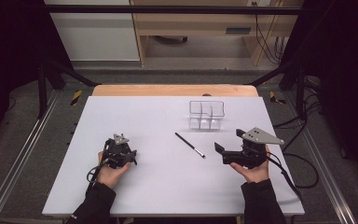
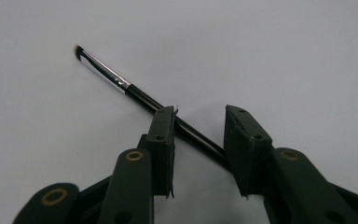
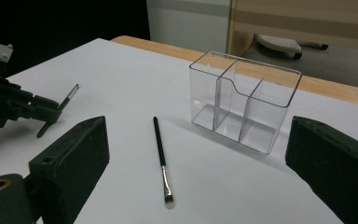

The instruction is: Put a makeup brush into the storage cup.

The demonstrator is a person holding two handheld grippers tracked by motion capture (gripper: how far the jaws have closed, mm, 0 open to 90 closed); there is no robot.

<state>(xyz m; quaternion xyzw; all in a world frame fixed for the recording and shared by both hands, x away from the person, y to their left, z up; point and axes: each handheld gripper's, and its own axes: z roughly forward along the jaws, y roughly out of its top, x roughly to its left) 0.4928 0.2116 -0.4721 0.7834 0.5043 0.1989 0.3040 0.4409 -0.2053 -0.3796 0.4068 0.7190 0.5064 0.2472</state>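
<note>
Early stage, nothing put away yet. The clear organizer point(image 1: 206, 114) at the far right of the table point(image 1: 135, 116) has all its compartments empty. The left hand-held gripper point(image 2: 198, 116) straddles the near-left brush point(image 2: 103, 70), jaws not yet clamped, brush lying flat on the table. The middle brush point(image 1: 189, 145) lies untouched near the organizer. The right hand-held gripper point(image 1: 228, 140) is released, jaws wide, holding nothing. Both brushes are left to go in.

Both sleeves point(image 1: 93, 205) black, long, reaching the wrists. Left gripper point(image 1: 119, 150) and right gripper point(image 1: 244, 148) matte black, each topped by a grey three-cornered plate point(image 1: 262, 136) with small holes. Black cable point(image 1: 286, 175) trails from each. Fingers point(image 2: 164, 140) flat black blocks with small screws; brass-coloured pivot rings point(image 2: 134, 155) on the links.
</note>
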